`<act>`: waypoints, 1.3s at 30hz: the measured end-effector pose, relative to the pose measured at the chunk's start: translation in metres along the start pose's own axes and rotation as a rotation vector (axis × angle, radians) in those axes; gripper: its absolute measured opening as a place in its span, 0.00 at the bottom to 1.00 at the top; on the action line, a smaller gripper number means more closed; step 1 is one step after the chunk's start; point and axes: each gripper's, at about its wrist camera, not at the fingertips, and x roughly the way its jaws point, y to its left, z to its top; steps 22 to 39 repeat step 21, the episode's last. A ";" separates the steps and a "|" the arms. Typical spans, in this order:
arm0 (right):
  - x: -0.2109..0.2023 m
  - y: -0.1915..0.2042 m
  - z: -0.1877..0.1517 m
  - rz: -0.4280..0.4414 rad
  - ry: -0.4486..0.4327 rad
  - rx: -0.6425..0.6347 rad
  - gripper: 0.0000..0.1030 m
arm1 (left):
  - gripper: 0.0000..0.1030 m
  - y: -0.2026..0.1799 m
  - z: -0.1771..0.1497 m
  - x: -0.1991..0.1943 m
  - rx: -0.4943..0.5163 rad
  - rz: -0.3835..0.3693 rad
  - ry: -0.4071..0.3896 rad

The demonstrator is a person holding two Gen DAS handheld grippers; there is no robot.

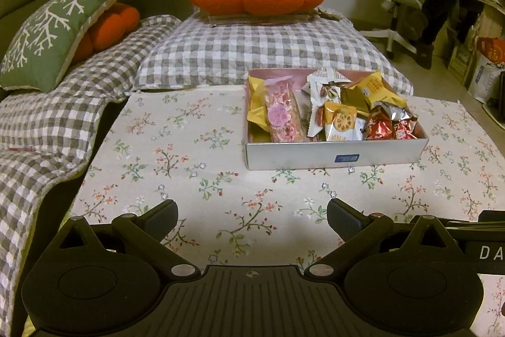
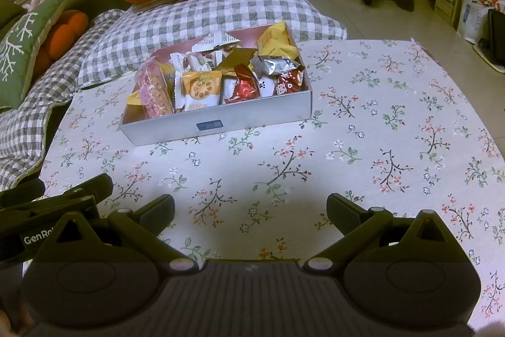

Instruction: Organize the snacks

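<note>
Two widely parted fingers of the left gripper point(image 1: 252, 218) are seen empty, with the snack box point(image 1: 334, 158) set ahead and slightly right of them on the floral cloth point(image 1: 176, 147). From the right wrist, the right gripper point(image 2: 251, 212) is likewise spread and empty, the box point(image 2: 221, 123) lying ahead toward the left finger, its packets seemingly all inside.

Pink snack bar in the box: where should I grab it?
Probably take the pink snack bar across its narrow width near the raised far end, coming from above with the left tongs. It lies long and slim along the box's left wall, atop yellow packets.
</note>
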 end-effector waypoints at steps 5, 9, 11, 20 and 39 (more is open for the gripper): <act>0.000 0.000 0.000 0.002 0.000 0.001 0.99 | 0.98 0.000 0.000 0.000 0.001 0.003 0.000; 0.001 0.000 0.000 0.003 0.001 0.002 0.99 | 0.98 0.000 0.000 0.000 0.001 0.003 0.001; 0.000 0.000 0.000 0.002 0.001 0.002 0.99 | 0.98 0.000 0.000 0.000 0.000 0.002 0.002; 0.001 -0.001 -0.001 0.003 0.002 0.004 0.99 | 0.98 0.000 0.000 0.001 -0.006 0.000 0.009; 0.001 -0.001 -0.001 0.004 0.002 0.004 0.99 | 0.98 0.000 0.000 0.001 -0.006 -0.002 0.009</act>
